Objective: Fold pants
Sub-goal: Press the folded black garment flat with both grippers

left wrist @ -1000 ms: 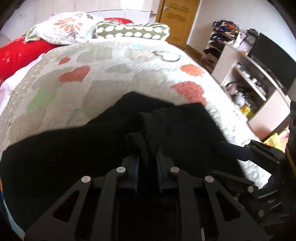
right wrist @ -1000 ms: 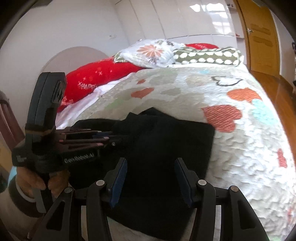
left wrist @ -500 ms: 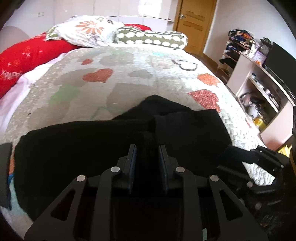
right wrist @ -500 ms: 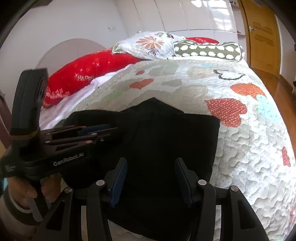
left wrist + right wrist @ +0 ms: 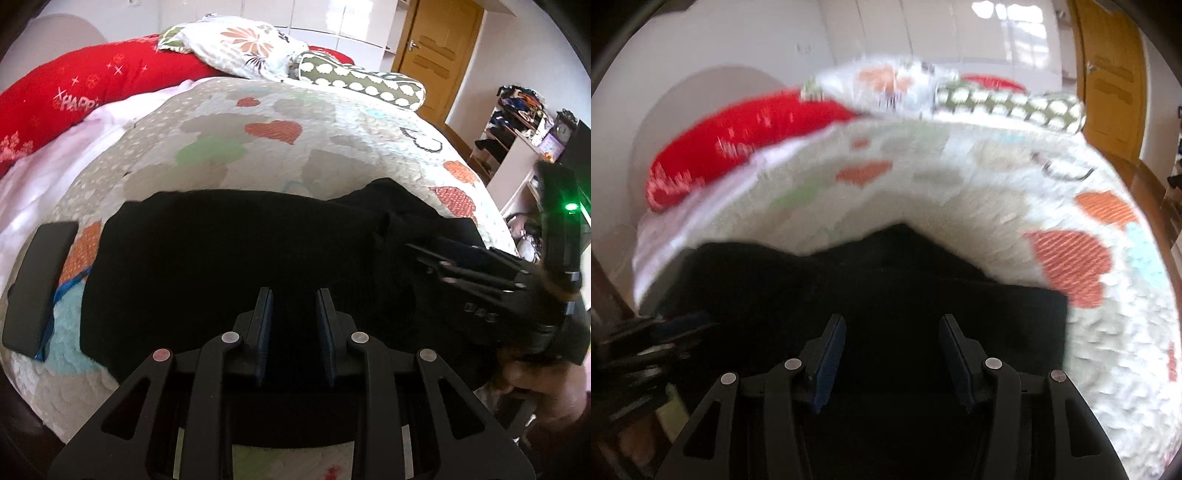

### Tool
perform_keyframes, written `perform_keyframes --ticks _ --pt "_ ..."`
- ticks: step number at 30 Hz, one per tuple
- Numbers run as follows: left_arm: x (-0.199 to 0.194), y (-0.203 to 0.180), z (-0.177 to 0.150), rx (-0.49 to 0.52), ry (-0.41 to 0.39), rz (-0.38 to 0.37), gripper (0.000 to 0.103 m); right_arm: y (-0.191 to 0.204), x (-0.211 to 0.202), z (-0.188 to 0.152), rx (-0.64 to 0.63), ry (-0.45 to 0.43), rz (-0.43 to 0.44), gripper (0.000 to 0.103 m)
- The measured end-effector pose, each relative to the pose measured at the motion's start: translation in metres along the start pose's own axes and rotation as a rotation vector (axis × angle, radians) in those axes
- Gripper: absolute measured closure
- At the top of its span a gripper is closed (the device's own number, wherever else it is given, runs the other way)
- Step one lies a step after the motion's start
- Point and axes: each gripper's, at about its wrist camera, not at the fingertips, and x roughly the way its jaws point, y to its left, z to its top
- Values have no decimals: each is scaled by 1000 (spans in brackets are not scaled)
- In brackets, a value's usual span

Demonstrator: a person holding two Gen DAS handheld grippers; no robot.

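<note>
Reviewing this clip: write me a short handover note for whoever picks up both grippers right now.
Left gripper: its jaws have just been opening and now stand slightly apart above the black pants, with nothing pinched between them.
Right gripper: open wider, empty, over the right part of the pants; its view is blurred.
Pants: lying fairly flat near the foot of the quilt, apparently already folded over. A dark flat object lies just left of them.
Done: at least one fold appears to be laid.
Left: probably one more fold and smoothing the bumps along the far edge.
</note>
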Motion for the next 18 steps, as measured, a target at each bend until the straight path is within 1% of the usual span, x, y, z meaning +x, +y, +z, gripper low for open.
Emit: perform_keyframes --ticks 1,3,6,11,12,13,14,15,16,18 --pt "-1 1 -1 -2 -2 4 80 2 6 0 -3 11 -11 52" --pt "-2 3 -3 0 -6 16 80 7 1 -1 -23 -4 -20 52" --pt "-2 4 -4 -7 -7 19 80 9 -15 -5 -23 7 13 52" --pt "-1 3 -4 -9 -2 22 79 24 -44 -25 -97 -9 17 52" --pt "-1 1 -5 -8 2 24 71 26 -45 -31 -102 -1 27 52" --pt "-2 1 -6 -11 1 22 55 27 -41 -39 -105 21 36 52" --pt "-3 1 -7 -16 -5 17 48 29 -37 -44 -105 36 37 52" --pt "-4 1 -7 -20 -12 13 44 29 -35 -50 -102 33 39 52" --pt "-5 1 -8 -23 -16 12 44 29 -36 -52 -98 18 38 52" --pt "-6 1 -7 -21 -12 22 44 28 -39 -51 -85 29 44 52"
